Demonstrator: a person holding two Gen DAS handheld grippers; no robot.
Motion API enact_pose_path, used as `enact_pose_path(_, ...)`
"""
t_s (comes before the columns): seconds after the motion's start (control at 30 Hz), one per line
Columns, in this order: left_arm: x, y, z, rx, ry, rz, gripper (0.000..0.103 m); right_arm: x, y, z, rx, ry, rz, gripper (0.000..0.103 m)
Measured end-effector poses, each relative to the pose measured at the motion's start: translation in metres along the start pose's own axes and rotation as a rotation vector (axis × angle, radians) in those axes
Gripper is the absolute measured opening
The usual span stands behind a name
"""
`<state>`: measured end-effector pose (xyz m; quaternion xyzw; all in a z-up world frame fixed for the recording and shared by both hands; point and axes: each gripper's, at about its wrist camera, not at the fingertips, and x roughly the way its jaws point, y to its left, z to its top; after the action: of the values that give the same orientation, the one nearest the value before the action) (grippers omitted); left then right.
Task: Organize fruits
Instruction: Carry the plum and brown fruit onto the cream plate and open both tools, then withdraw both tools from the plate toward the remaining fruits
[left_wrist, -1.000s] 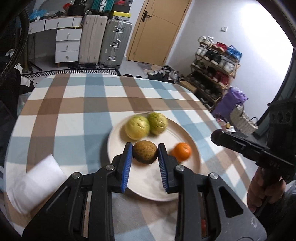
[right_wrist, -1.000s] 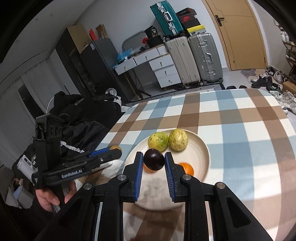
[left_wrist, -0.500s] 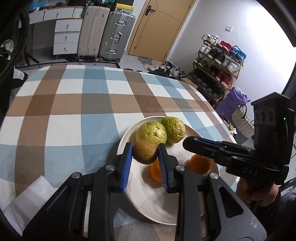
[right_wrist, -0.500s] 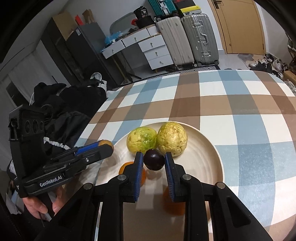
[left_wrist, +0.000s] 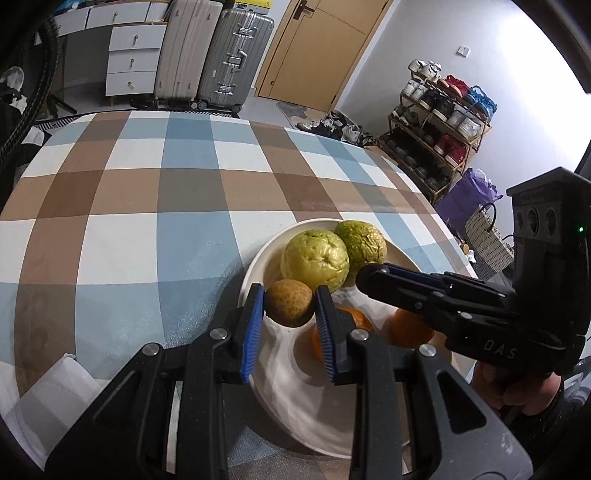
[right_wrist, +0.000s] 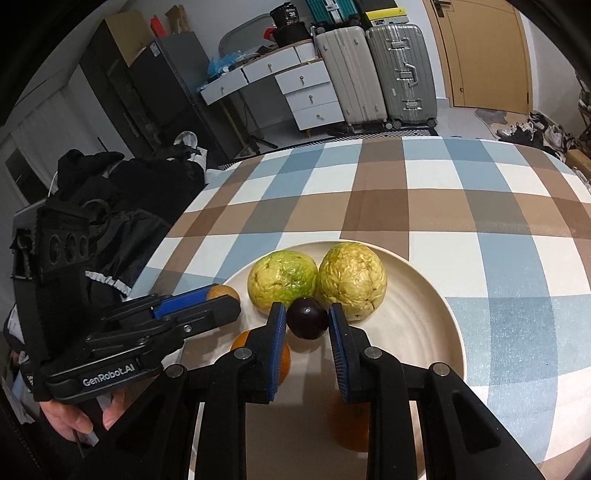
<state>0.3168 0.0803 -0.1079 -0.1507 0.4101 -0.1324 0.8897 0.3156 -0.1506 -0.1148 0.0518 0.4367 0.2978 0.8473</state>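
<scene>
Cream plate (right_wrist: 424, 295) holds four fruits; left gripper (left_wrist: 289, 308) clamps brown fruit (left_wrist: 288, 301), right gripper (right_wrist: 307, 323) clamps dark plum (right_wrist: 307, 322); both unplaced.

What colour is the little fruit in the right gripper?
Very dark purple, nearly black fruit; clearest in the right wrist view.

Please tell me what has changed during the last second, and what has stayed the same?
Both grippers moved forward over the cream plate, toward the two green fruits. The left gripper keeps its brown fruit, the right gripper its dark purple fruit. Nothing was released. The green fruits and two oranges stayed on the plate.
</scene>
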Motion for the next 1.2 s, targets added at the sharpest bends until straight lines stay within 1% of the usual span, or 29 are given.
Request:
enact_pose_path(0.07,-0.001,0.001,0.001,-0.006,-0.001,0.006,0.025,-0.001,-0.001,0.001,0.01,-0.002,0.004,0.027)
enact_pose_path(0.13,-0.005,0.0,0.002,-0.014,0.002,-0.007,0.025,-0.007,0.001,0.002,0.009,-0.022,0.003,0.031)
enact_pose_path(0.23,-0.014,-0.007,0.003,0.007,-0.014,0.001,0.027,-0.021,0.004,0.002,0.001,-0.064,0.004,0.045)
enact_pose_path(0.3,-0.02,-0.01,0.003,0.012,-0.022,0.012,0.027,-0.035,0.007,0.001,-0.005,-0.094,0.0,0.046)
enact_pose_path(0.37,-0.03,-0.014,0.002,0.008,-0.029,0.018,0.033,-0.048,0.01,0.0,-0.008,-0.109,-0.006,0.046)
enact_pose_path(0.4,-0.035,-0.016,0.001,0.006,-0.033,0.036,0.039,-0.056,0.011,-0.001,-0.006,-0.12,-0.008,0.047)
enact_pose_path(0.43,-0.041,-0.018,-0.001,0.006,-0.039,0.044,0.043,-0.062,0.012,-0.003,-0.005,-0.128,-0.009,0.051)
enact_pose_path(0.5,-0.055,-0.026,-0.005,0.014,-0.059,0.058,0.046,-0.081,0.016,-0.008,-0.006,-0.158,-0.017,0.053)
enact_pose_path(0.53,-0.062,-0.03,-0.007,0.026,-0.069,0.077,0.05,-0.087,0.017,-0.01,-0.008,-0.169,-0.019,0.054)
enact_pose_path(0.6,-0.075,-0.04,-0.012,0.055,-0.091,0.125,0.056,-0.104,0.022,-0.017,-0.016,-0.193,-0.028,0.056)
enact_pose_path(0.63,-0.085,-0.046,-0.015,0.072,-0.11,0.157,0.056,-0.11,0.024,-0.02,-0.02,-0.195,-0.033,0.056)
enact_pose_path(0.7,-0.1,-0.056,-0.019,0.089,-0.131,0.175,0.058,-0.125,0.03,-0.029,-0.029,-0.209,-0.043,0.056)
enact_pose_path(0.77,-0.114,-0.064,-0.023,0.097,-0.147,0.191,0.066,-0.139,0.034,-0.037,-0.027,-0.23,-0.048,0.057)
enact_pose_path(0.8,-0.124,-0.07,-0.027,0.103,-0.165,0.206,0.072,-0.146,0.036,-0.042,-0.026,-0.239,-0.047,0.058)
enact_pose_path(0.83,-0.131,-0.075,-0.029,0.107,-0.181,0.221,0.079,-0.153,0.037,-0.046,-0.023,-0.249,-0.048,0.062)
enact_pose_path(0.87,-0.138,-0.079,-0.032,0.112,-0.197,0.233,0.081,-0.159,0.039,-0.05,-0.02,-0.261,-0.05,0.067)
enact_pose_path(0.93,-0.154,-0.09,-0.04,0.126,-0.231,0.248,0.082,-0.174,0.043,-0.061,-0.019,-0.292,-0.054,0.072)
enact_pose_path(1.0,-0.163,-0.099,-0.049,0.128,-0.245,0.256,0.084,-0.187,0.046,-0.072,-0.018,-0.312,-0.061,0.077)
enact_pose_path(1.07,-0.171,-0.106,-0.06,0.125,-0.242,0.26,0.084,-0.198,0.05,-0.082,-0.022,-0.329,-0.065,0.083)
enact_pose_path(1.2,-0.18,-0.12,-0.083,0.112,-0.233,0.252,0.088,-0.219,0.056,-0.104,-0.022,-0.372,-0.082,0.089)
